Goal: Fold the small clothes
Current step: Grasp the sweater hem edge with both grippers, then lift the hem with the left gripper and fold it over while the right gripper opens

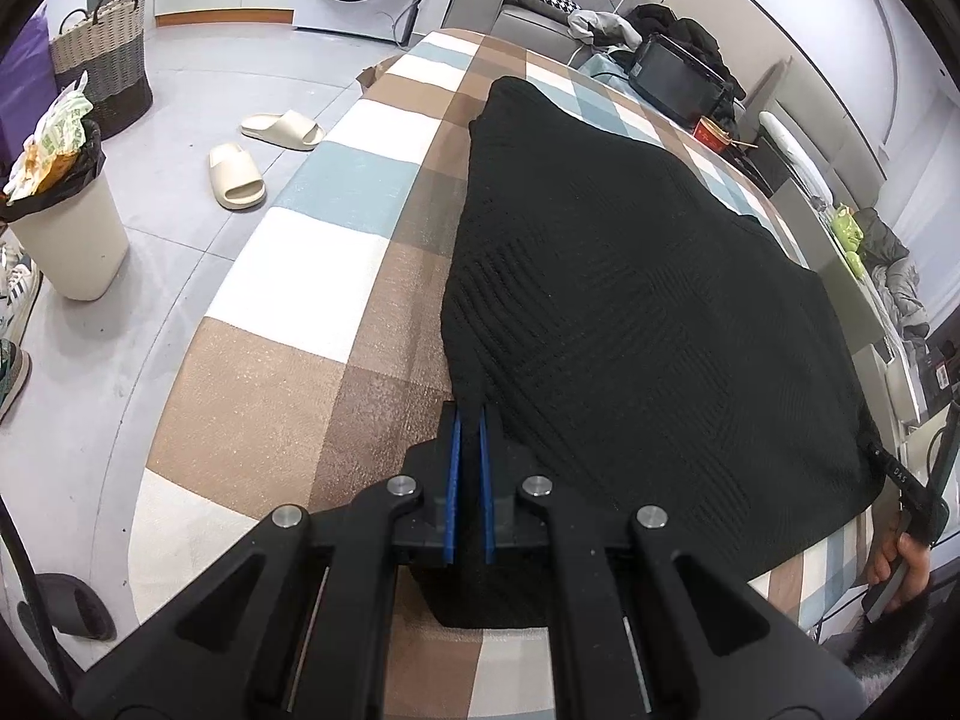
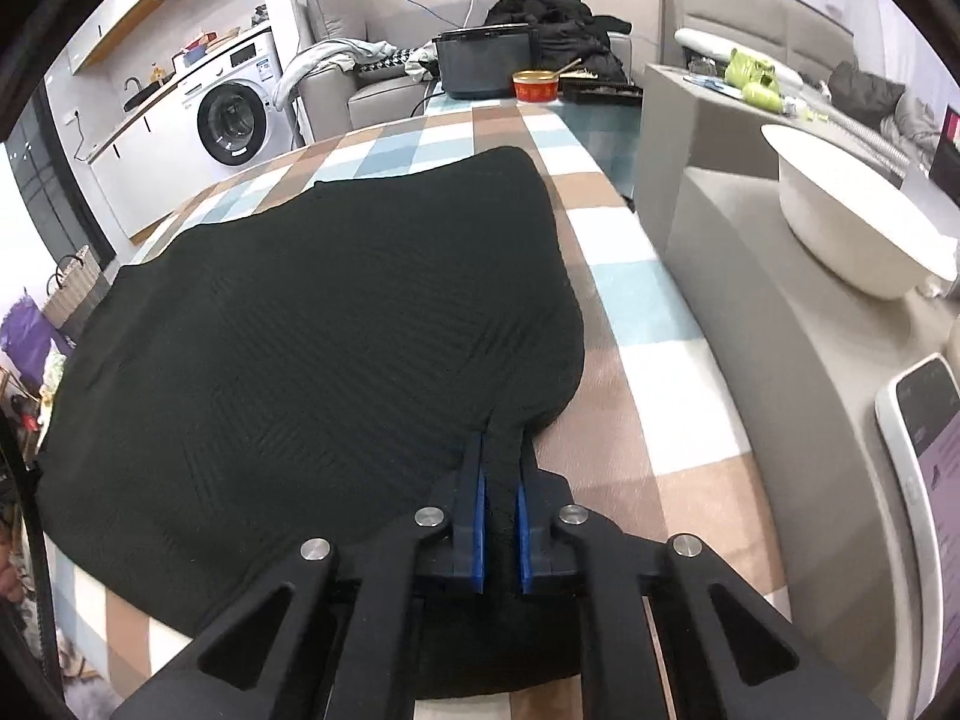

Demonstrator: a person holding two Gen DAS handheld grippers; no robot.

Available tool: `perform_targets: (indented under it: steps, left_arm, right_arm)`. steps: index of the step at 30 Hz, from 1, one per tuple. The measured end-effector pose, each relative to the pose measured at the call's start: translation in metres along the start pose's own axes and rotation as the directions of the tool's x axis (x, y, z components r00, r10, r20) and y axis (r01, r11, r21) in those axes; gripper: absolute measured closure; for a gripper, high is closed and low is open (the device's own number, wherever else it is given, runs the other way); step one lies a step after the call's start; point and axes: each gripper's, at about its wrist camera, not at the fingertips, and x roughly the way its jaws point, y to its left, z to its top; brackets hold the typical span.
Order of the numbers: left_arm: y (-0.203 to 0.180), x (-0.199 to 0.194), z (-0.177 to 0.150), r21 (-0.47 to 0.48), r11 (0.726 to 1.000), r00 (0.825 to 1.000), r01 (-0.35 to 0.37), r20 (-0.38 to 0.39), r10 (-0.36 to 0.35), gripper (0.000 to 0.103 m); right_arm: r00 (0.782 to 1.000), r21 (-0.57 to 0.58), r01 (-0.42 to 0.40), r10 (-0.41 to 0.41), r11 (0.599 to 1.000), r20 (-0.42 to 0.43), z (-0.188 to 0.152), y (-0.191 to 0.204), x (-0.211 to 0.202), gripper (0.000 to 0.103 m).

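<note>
A black knitted garment (image 1: 630, 300) lies spread flat on a checked brown, blue and white cloth (image 1: 288, 300). My left gripper (image 1: 470, 420) is shut on the garment's near left corner, a thin fold of black knit pinched between its blue pads. In the right wrist view the same black garment (image 2: 312, 324) covers the checked cloth (image 2: 636, 324). My right gripper (image 2: 501, 444) is shut on the near right corner, black fabric drawn up between its blue-lined fingers. The other gripper and a hand (image 1: 900, 546) show at the left wrist view's right edge.
On the floor to the left stand a lined bin (image 1: 60, 222), a woven basket (image 1: 108, 54) and a pair of slippers (image 1: 258, 150). A washing machine (image 2: 234, 120) and a sofa piled with clothes stand beyond. A red tub (image 2: 536, 86), a dark box (image 2: 483, 60) and a white basin (image 2: 858, 228) sit near the cloth.
</note>
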Motion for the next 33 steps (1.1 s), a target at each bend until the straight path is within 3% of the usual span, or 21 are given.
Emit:
perform_targets:
  steps: [5, 10, 13, 18, 21, 23, 24, 29, 33]
  left_arm:
    - [0.003, -0.002, 0.000, -0.013, 1.000, 1.000, 0.009, -0.003, -0.009, 0.100]
    - [0.000, 0.002, 0.000, -0.018, 1.000, 1.000, 0.013, -0.005, -0.014, 0.100]
    - [0.001, 0.002, 0.001, -0.019, 1.000, 1.000, 0.008, -0.006, -0.008, 0.100]
    - [0.001, -0.002, 0.004, -0.030, 1.000, 1.000, 0.004, -0.008, -0.004, 0.099]
    - [0.001, -0.005, 0.005, -0.041, 0.999, 0.999, -0.027, -0.021, 0.026, 0.083]
    - [0.004, -0.009, 0.004, -0.072, 0.996, 0.998, -0.052, -0.035, 0.049, 0.053]
    - [0.006, -0.013, 0.002, -0.088, 0.994, 0.998, -0.063, -0.034, 0.060, 0.047]
    - [0.014, -0.035, -0.009, -0.127, 0.988, 0.995, -0.093, -0.030, 0.090, 0.038]
    - [0.015, -0.049, -0.024, -0.162, 0.983, 0.996, -0.081, -0.057, 0.073, 0.038]
  right_arm:
    - [1.000, -0.026, 0.008, -0.009, 1.000, -0.019, 0.002, 0.000, 0.002, 0.095]
    - [0.998, -0.004, -0.045, 0.045, 0.999, -0.053, 0.005, -0.003, -0.001, 0.069]
    - [0.999, -0.048, 0.022, -0.023, 0.999, -0.030, 0.003, 0.002, -0.009, 0.069]
    - [1.000, -0.077, -0.026, 0.027, 0.997, 0.014, 0.007, 0.016, -0.027, 0.054]
    - [0.998, -0.077, -0.058, 0.060, 0.995, 0.018, 0.010, 0.029, -0.027, 0.042]
    - [0.996, -0.089, -0.081, 0.084, 0.993, 0.021, 0.011, 0.039, -0.025, 0.038]
    - [0.996, -0.098, -0.087, 0.090, 0.991, 0.027, 0.012, 0.044, -0.024, 0.038]
    - [0.996, -0.120, -0.053, 0.061, 0.991, 0.066, 0.016, 0.050, -0.028, 0.037]
    - [0.996, -0.072, 0.047, -0.041, 0.996, 0.083, 0.021, 0.036, -0.028, 0.035]
